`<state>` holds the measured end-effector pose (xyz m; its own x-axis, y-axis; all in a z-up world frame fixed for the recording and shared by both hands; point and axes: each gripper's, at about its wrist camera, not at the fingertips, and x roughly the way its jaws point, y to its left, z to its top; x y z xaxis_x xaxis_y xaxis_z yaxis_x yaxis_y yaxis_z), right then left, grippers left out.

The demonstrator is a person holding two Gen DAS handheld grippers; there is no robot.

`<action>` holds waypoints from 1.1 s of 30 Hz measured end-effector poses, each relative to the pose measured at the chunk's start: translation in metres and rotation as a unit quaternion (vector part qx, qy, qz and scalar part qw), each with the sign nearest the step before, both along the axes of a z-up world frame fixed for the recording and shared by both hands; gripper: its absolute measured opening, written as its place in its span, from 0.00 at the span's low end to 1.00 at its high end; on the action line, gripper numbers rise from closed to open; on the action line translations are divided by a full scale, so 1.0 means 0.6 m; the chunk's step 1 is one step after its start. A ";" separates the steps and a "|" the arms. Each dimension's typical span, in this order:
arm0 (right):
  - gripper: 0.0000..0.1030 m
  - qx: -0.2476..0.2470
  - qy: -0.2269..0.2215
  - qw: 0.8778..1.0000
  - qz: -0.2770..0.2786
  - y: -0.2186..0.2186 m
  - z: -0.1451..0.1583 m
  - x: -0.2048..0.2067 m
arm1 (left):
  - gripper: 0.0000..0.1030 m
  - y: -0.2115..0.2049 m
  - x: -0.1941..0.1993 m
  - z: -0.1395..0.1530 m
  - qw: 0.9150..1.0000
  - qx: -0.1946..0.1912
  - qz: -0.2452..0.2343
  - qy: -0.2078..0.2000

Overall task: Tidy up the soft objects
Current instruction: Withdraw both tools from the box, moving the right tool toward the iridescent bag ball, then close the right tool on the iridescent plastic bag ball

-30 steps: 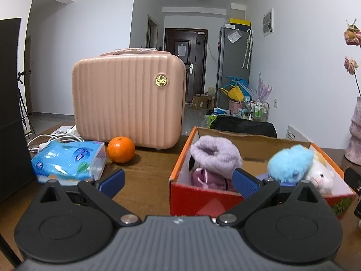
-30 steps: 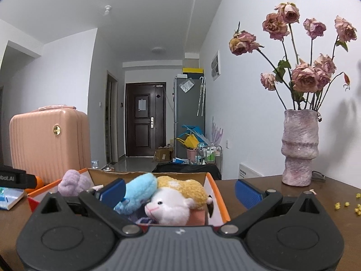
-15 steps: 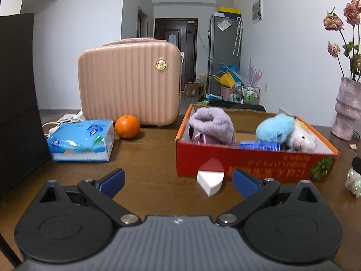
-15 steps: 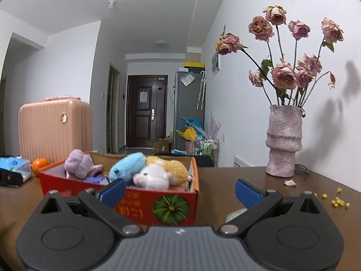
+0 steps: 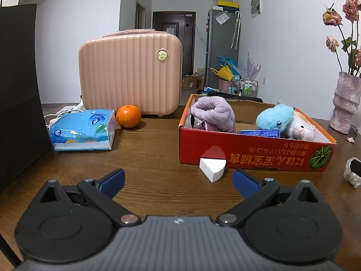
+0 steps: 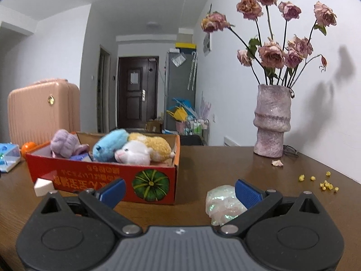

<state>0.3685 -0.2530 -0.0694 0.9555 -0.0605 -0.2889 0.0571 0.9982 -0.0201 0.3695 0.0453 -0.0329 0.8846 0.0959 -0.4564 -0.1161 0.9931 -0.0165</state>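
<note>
A red cardboard box (image 5: 255, 157) (image 6: 94, 175) on the wooden table holds a lilac fuzzy bundle (image 5: 213, 113) (image 6: 64, 143), a blue plush (image 5: 274, 116) (image 6: 110, 144), a white plush (image 5: 299, 129) (image 6: 133, 152) and a yellow plush (image 6: 153, 145). A white wedge sponge (image 5: 212, 169) (image 6: 42, 186) lies on the table against the box front. A pearly iridescent soft lump (image 6: 222, 204) (image 5: 353, 172) lies right of the box, partly behind my right gripper's right finger. My left gripper (image 5: 178, 181) is open and empty, facing the sponge. My right gripper (image 6: 179, 190) is open and empty.
A pink ribbed case (image 5: 129, 74), an orange (image 5: 128, 116) and a blue tissue pack (image 5: 83, 129) stand left of the box. A dark panel (image 5: 20, 90) rises at the far left. A vase of dried roses (image 6: 271, 122) and yellow crumbs (image 6: 325, 183) are at the right.
Both grippers have pulled back from above the box and dropped lower, staying open. The box front, the white sponge and the pearly lump have come into view.
</note>
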 end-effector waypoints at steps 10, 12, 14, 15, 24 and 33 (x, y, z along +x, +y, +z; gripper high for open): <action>1.00 0.022 0.072 0.995 -0.070 -0.050 -0.016 0.068 | 1.00 0.001 0.006 -0.006 1.000 0.002 0.005 0.009; 1.00 0.028 0.081 0.993 -0.083 -0.066 -0.019 0.082 | 1.00 0.001 0.006 -0.006 1.000 0.002 0.005 0.010; 0.99 0.034 0.097 0.991 -0.091 -0.079 -0.025 0.099 | 1.00 0.001 0.007 -0.006 1.000 0.002 0.006 0.010; 0.98 0.035 0.108 0.989 -0.095 -0.084 -0.028 0.107 | 1.00 0.001 0.008 -0.007 1.000 0.002 0.006 0.011; 0.64 0.049 0.147 0.985 -0.081 -0.101 -0.045 0.147 | 1.00 0.000 0.014 -0.013 1.000 0.003 0.009 0.019; 0.43 0.055 0.145 0.985 -0.075 -0.105 -0.044 0.153 | 1.00 0.000 0.019 -0.016 1.000 0.004 0.009 0.026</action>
<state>0.4602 -0.3163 -0.0961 0.8142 -0.1480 -0.5615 0.2121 0.9760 0.0502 0.3808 0.0455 -0.0428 0.8580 0.1154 -0.5006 -0.1346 0.9909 -0.0023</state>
